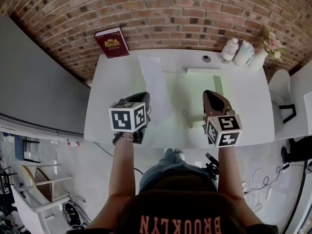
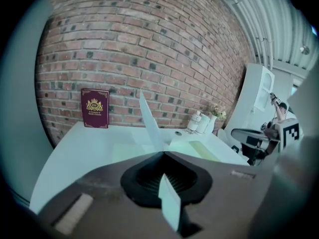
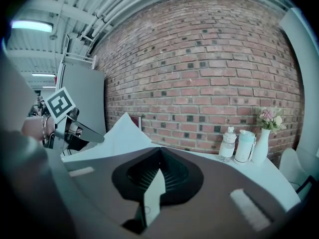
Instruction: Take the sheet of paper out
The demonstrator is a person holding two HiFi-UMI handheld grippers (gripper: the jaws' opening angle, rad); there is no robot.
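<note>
My left claw [image 1: 141,96] is clamped tight on the paper [image 1: 152,79], which runs up from between its jaws toward 12 o'clock, held off the surface [image 1: 109,99] and tilted on edge. My right claw [image 1: 210,93] is likewise closed, pinching the near edge of a pale green see-through sleeve [image 1: 195,89]; a small ring hole shows in the strip caught between its jaws. The sleeve spreads toward 12 o'clock from that claw, and the paper stands at its 9 o'clock side. I cannot tell whether the paper's lower end is inside the sleeve. Both claws are near the surface's 6 o'clock edge, the left at 9 o'clock of the right. At the surface's 11 o'clock corner a dark red book [image 1: 111,42] leans on the brick wall. At 1 o'clock two bottles [image 1: 229,50] stand just beside a vase [image 1: 259,57] of flowers.
</note>
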